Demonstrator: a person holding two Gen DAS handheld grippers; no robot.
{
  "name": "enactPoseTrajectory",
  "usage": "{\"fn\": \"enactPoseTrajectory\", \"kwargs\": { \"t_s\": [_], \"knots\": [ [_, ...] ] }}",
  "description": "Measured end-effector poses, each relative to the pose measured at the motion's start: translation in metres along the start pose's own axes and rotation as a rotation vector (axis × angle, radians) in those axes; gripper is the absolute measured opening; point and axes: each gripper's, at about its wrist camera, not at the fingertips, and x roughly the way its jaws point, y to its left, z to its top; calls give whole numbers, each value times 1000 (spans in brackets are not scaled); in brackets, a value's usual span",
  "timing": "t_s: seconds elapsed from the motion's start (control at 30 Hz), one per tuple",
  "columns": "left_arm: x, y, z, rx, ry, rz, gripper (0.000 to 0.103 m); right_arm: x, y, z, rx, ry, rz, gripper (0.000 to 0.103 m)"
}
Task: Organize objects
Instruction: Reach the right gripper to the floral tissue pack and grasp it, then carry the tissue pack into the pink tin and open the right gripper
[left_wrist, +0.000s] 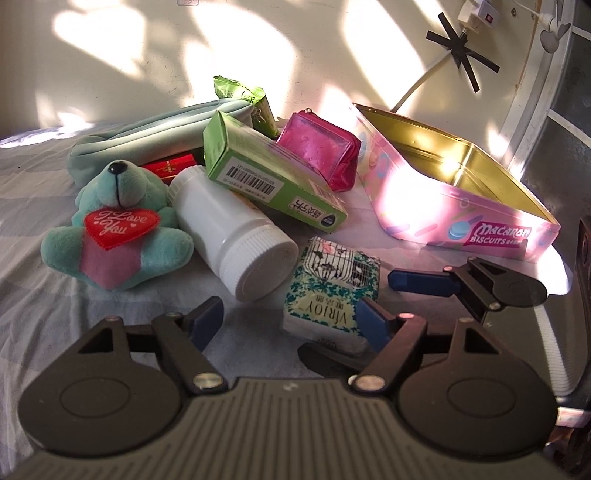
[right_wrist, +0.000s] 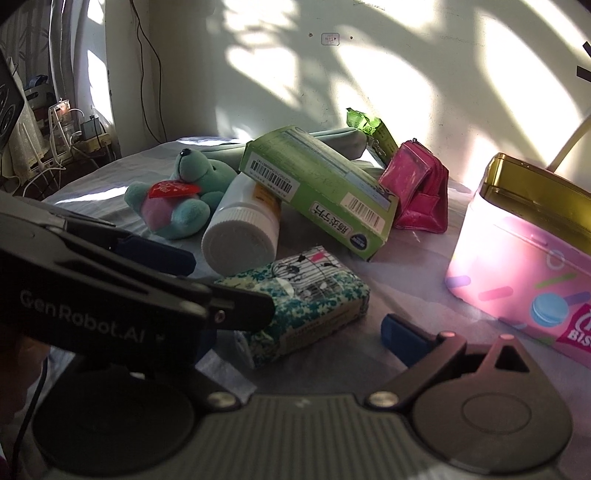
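From the left wrist view, the left claw (left_wrist: 291, 319) stands open with its blue fingers spread, its right finger touching the near corner of the Virjoy tissue pack (left_wrist: 332, 291), which lies on the grey cloth-covered surface (left_wrist: 37, 310). Behind the pack a white bottle (left_wrist: 232, 232) lies on its side, with a green carton (left_wrist: 269, 170) resting tilted across it. A teal teddy bear (left_wrist: 118, 221) with a red heart sits to the left, a pink pouch (left_wrist: 321, 151) stands behind the carton, and a pale blue pencil case (left_wrist: 155, 136) lies at the back. The pink biscuit tin (left_wrist: 461, 206) sits open to the right (gold inside, nothing visible in it). The right claw (left_wrist: 421, 282) reaches in beside the tin. From the right wrist view, the right claw (right_wrist: 314, 332) is open, the tissue pack (right_wrist: 306, 295) between its fingers, and the left claw (right_wrist: 173, 280) crosses in front at left, with the tin (right_wrist: 524, 273) at right
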Motion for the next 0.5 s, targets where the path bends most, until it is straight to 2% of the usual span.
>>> {"fn": "enactPoseTrajectory", "kwargs": {
  "t_s": [0.5],
  "knots": [
    [6,-2,0,-10,13,-24,81,1,3,1,-17,10,-4,98]
  ]
}}
